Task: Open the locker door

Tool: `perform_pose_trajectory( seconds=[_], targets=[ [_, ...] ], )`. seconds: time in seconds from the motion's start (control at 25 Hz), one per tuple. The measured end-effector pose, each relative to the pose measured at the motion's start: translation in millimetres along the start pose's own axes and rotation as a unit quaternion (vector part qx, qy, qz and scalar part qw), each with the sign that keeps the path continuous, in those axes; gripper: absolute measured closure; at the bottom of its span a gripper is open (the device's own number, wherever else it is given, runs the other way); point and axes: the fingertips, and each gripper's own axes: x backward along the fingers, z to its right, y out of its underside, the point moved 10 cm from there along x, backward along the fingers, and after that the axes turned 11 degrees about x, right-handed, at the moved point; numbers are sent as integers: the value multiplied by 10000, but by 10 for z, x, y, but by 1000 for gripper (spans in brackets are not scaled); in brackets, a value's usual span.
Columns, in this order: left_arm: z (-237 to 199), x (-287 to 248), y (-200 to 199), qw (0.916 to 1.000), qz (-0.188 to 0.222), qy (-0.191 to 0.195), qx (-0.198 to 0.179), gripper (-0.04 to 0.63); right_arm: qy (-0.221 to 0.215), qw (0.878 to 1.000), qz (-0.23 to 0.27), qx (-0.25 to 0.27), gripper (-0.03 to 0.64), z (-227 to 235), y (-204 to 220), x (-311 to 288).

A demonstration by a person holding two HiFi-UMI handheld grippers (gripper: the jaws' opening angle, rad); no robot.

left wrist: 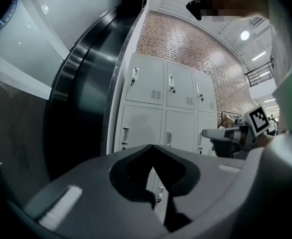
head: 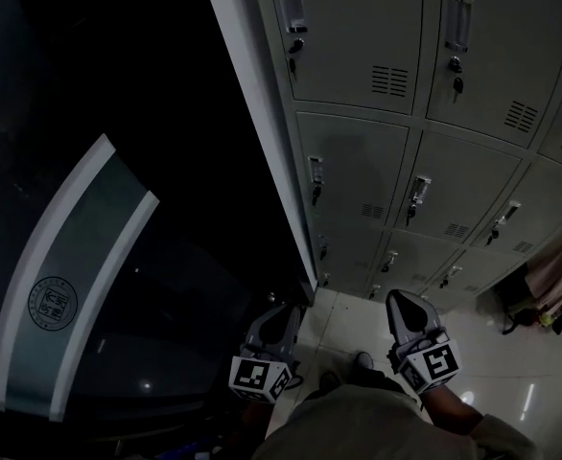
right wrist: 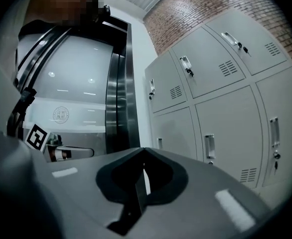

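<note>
I hold my left gripper [head: 289, 312] and right gripper [head: 397, 301] low over the tiled floor [head: 343, 319], jaws pressed together, empty. The grey lockers [head: 356, 172] stand ahead (every door closed), untouched.

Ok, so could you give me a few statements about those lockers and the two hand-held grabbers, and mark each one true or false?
1. The left gripper and the right gripper are both shut, with nothing between their jaws. True.
2. One locker door stands open. False: every door that shows on the lockers is closed.
3. The right gripper is clamped on a locker handle. False: it is held low over the floor, apart from the lockers.
4. Some locks have keys hanging from them. True.
5. A round emblem sits on the pale band at the left. True.
</note>
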Motion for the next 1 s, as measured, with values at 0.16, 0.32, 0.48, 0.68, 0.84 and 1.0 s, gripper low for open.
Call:
perform_pose_trajectory(
  seconds=[0.16,0.32,0.48,0.68,0.84,1.0],
  targets=[
    [-17,-57,63,9998,-39,-166,69,534,-255,9997,40,-10,617,32,3,-153],
    [-9,-58,130,9996,-75,-259,79,534,-428,9990,-63,-148,617,35,139,-201],
    [-22,-36,119,9992,-94,-395,-23,534,-447,9987,-70,-221,617,90,161,-191],
    [-49,-145,91,9991,-145,-393,-14,534,-339,9980,507,-154,617,272,207,-318],
    [-95,-265,110,9991,-87,-406,-72,534,-448,9978,492,-67,617,341,263,-468],
    [-114,-366,136,9990,-112,-434,30,534,-590,9980,-115,-189,617,350,318,-698]
  ],
)
